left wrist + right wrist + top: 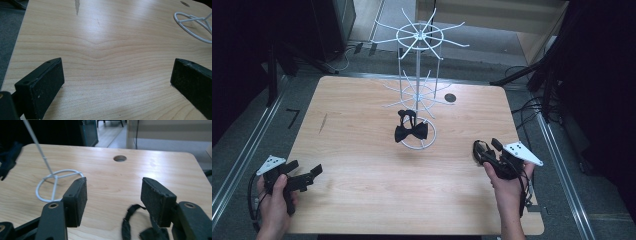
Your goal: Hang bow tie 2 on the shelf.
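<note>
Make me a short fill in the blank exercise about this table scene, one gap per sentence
A black bow tie hangs on the white wire ____.
The left gripper's jaws stand ____ over bare wood.
A second black item lies below the ____ gripper.

Missing words: rack; open; right

Two bow ties (pixel 411 132); one wire rack (pixel 418 60); two tongs (pixel 304 177).

Smooth wood table (pixel 362 165), white wire rack (pixel 417 95)

High view looks down on the table (pixel 362 200); gripper views skim it, sharing the stand's ring (pixel 190 27).
</note>
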Demonstrator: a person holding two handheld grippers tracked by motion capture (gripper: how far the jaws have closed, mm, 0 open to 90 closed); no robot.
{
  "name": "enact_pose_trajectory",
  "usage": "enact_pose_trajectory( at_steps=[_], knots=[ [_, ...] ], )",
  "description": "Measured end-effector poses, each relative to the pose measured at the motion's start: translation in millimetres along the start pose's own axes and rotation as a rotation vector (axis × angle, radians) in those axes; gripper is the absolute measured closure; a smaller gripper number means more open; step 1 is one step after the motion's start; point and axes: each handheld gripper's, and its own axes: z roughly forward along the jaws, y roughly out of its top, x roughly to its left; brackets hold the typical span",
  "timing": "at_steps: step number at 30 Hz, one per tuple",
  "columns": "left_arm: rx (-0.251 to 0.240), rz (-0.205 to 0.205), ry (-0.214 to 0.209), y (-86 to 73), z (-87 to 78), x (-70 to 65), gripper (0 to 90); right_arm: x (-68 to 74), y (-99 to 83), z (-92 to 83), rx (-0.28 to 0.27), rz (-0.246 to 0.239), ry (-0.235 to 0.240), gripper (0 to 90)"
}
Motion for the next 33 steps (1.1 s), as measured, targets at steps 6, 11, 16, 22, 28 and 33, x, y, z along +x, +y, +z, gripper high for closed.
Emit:
enact_pose_trajectory(
  at_steps=[6, 11, 16, 22, 28, 33],
  knots=[
    [0.001, 0.001, 0.002, 0.0, 0.0, -0.2, 0.0, -20.6, -8.3, -1.0, 0.029, 0.034, -0.049, 39.2],
    [0.001, 0.001, 0.003, 0.0, 0.0, -0.2, 0.0, -34.9, -13.8, -2.4, 0.040, 0.066, -0.083, 40.2],
    [0.001, 0.002, 0.003, -0.2, 0.0, -0.6, 0.0, -49.5, -23.7, -0.7, 0.066, 0.095, -0.103, 45.1],
    [0.000, -0.001, 0.004, -0.4, 0.0, -0.8, 0.0, -59.1, -32.6, 3.2, 0.098, 0.118, -0.110, 48.4],
    [0.002, -0.002, 0.003, -0.6, -0.2, -1.0, 0.0, -69.4, -44.3, 9.0, 0.149, 0.153, -0.131, 52.0],
    [0.000, -0.005, 0.003, -0.6, -0.3, -0.7, 0.0, -72.8, -51.2, 13.2, 0.187, 0.174, -0.130, 55.5]
  ],
)
